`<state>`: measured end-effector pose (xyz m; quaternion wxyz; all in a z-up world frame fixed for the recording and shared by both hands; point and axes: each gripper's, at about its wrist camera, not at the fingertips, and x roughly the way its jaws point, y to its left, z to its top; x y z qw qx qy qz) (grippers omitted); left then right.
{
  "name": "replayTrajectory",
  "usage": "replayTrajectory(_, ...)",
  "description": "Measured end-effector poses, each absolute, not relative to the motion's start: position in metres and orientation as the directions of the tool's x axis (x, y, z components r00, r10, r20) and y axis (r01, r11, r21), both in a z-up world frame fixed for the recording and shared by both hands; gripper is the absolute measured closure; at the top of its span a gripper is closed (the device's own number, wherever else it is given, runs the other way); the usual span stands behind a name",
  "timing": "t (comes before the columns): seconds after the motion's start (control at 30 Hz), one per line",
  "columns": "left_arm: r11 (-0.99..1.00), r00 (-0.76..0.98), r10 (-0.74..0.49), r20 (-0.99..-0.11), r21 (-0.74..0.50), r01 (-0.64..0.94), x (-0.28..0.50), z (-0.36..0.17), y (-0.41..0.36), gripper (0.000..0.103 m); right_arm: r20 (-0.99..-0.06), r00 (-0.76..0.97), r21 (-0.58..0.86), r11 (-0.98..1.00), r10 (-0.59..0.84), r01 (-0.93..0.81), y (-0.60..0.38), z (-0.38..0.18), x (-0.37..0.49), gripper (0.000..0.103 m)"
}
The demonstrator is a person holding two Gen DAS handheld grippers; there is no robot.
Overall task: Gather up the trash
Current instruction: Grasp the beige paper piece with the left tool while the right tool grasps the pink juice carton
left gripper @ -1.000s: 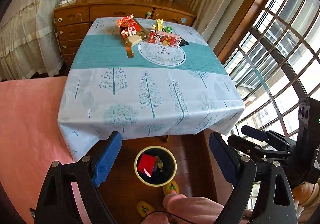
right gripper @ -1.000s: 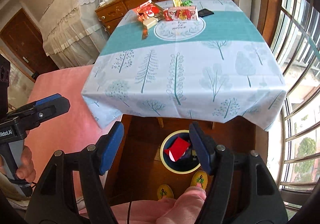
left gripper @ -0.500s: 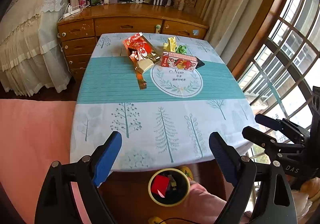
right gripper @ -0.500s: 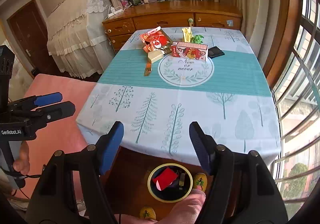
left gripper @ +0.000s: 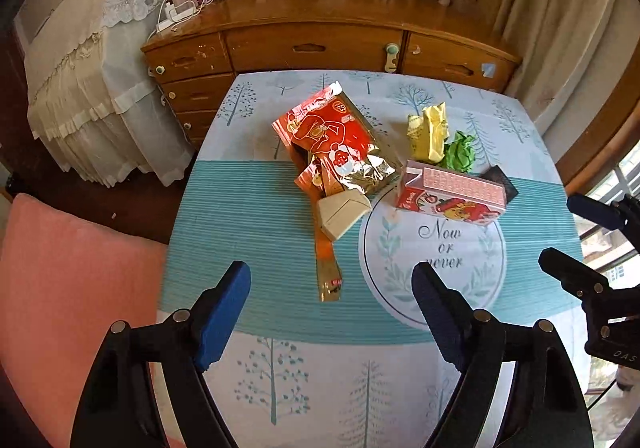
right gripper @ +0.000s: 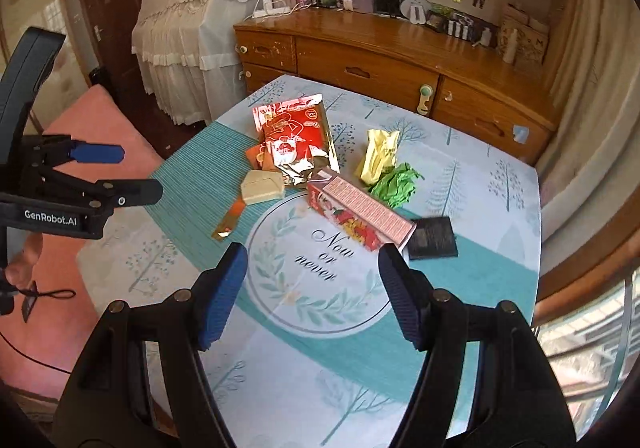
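Nothing is held yet — the left gripper jaws are closing on nothing, the right gripper jaws are kept apart, empty. All visible trash — red wrapper, carton, yellow paper, green paper — is left on the surface.

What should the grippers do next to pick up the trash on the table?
Probably reach the left gripper forward and down to the long gold wrapper strip, the nearest piece of trash. Its jaws are closing with nothing between them, and the right gripper is also empty above the tablecloth. The red snack bag and red carton lie farther back.
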<state>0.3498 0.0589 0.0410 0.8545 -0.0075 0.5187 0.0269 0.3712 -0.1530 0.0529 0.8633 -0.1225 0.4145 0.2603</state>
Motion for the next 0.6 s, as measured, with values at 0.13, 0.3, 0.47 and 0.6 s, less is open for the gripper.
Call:
replayTrajectory(0.13,0.996,0.4,0.09,-0.912,0.076,-0.052,0.395,0.005,0.051,0.024,-0.807,0.478,-0.038,0.777,0.348,-0.629,-0.15,0.022,0.431,0.038)
replayTrajectory(0.3,0.996,0.321,0.094,-0.942,0.093,-0.02,0.418,-0.034,0.05,0.024,-0.84,0.428,-0.059,0.727,0.335,-0.685,-0.141,-0.024,0.48,0.038)
replayTrajectory(0.47,0.992,0.281,0.111,-0.953,0.125,0.032,0.44,-0.058,0.047,0.024,-0.868,0.388,-0.065,0.702,0.311,-0.709,-0.134,-0.06,0.503,0.038)
replayTrajectory(0.6,0.99,0.261,0.114,-0.959,0.131,0.05,0.463,-0.072,0.046,0.024,-0.889,0.341,-0.051,0.672,0.307,-0.738,-0.132,-0.082,0.515,0.042)
